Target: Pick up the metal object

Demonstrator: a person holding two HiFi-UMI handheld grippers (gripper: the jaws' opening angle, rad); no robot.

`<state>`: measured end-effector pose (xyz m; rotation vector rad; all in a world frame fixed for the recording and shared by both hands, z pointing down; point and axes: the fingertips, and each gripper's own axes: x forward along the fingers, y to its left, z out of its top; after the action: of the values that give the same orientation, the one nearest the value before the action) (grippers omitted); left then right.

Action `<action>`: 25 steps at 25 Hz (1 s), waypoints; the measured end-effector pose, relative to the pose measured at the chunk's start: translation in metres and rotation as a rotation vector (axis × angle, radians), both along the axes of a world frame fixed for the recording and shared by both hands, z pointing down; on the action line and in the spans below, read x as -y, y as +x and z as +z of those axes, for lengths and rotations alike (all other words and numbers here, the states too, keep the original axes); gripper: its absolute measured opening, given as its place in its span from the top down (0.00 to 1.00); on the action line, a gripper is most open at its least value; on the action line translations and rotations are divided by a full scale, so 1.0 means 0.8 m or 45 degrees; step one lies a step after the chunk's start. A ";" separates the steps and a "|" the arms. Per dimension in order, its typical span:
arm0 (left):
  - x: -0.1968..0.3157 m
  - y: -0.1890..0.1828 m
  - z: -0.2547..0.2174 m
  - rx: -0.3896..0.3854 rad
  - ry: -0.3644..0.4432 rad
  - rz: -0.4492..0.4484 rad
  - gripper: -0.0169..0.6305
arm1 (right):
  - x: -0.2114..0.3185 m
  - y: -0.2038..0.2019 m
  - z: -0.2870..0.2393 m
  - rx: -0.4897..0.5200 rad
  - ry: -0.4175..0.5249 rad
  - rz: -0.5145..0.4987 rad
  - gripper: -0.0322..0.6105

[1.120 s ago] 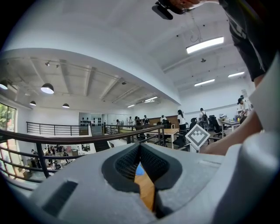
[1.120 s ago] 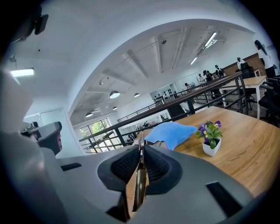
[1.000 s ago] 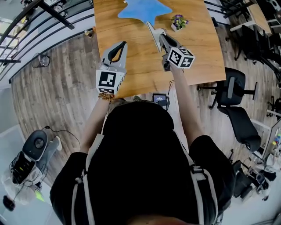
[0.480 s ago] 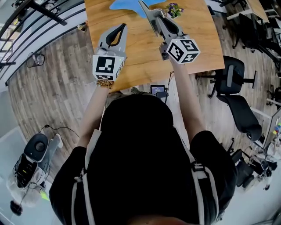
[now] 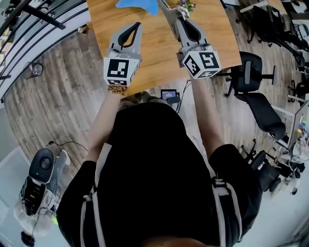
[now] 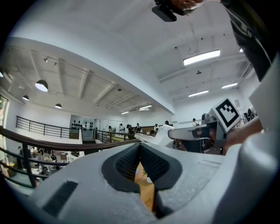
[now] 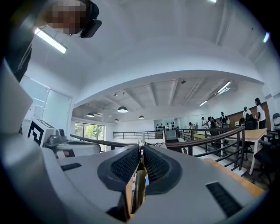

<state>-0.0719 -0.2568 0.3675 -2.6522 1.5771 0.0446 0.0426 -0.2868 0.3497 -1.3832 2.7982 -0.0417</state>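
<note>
we hold the metal object [image 7: 139,186], a thin flat blade, edge-on between the pads of the right gripper [image 7: 141,151], whose jaws are clamped on it. in the head view it sticks out past that gripper's tips to the top edge of the frame, over the wooden table [image 5: 159,58] and near a blue shape [image 5: 137,4]. our left gripper [image 5: 134,26], left of centre, has its jaws pressed together on nothing.

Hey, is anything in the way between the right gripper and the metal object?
Nothing visible. The right gripper already has its jaws shut on the metal object, a thin strip that pokes out past them.
</note>
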 end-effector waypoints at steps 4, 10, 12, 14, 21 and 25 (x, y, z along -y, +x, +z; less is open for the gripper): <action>-0.010 -0.026 -0.007 -0.008 0.009 0.030 0.97 | -0.020 -0.022 0.003 -0.011 -0.024 0.081 0.89; -0.031 -0.053 -0.013 -0.032 0.054 0.060 0.97 | -0.058 -0.045 -0.003 -0.016 -0.009 0.204 0.90; -0.033 -0.056 -0.013 -0.040 0.066 0.073 0.97 | -0.068 -0.048 -0.005 -0.037 0.018 0.234 0.90; -0.033 -0.054 -0.011 -0.050 0.067 0.088 0.97 | -0.077 -0.049 -0.006 -0.057 0.050 0.262 0.90; -0.020 -0.047 0.007 -0.097 0.068 0.074 0.97 | -0.095 -0.038 -0.006 -0.091 0.154 0.360 0.90; -0.022 -0.036 0.021 -0.092 0.037 0.104 0.97 | -0.103 -0.030 0.002 -0.077 0.124 0.372 0.90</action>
<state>-0.1008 -0.2388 0.3842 -2.7206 1.4753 0.1672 0.0184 -0.2044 0.3513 -1.7768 2.5714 0.1408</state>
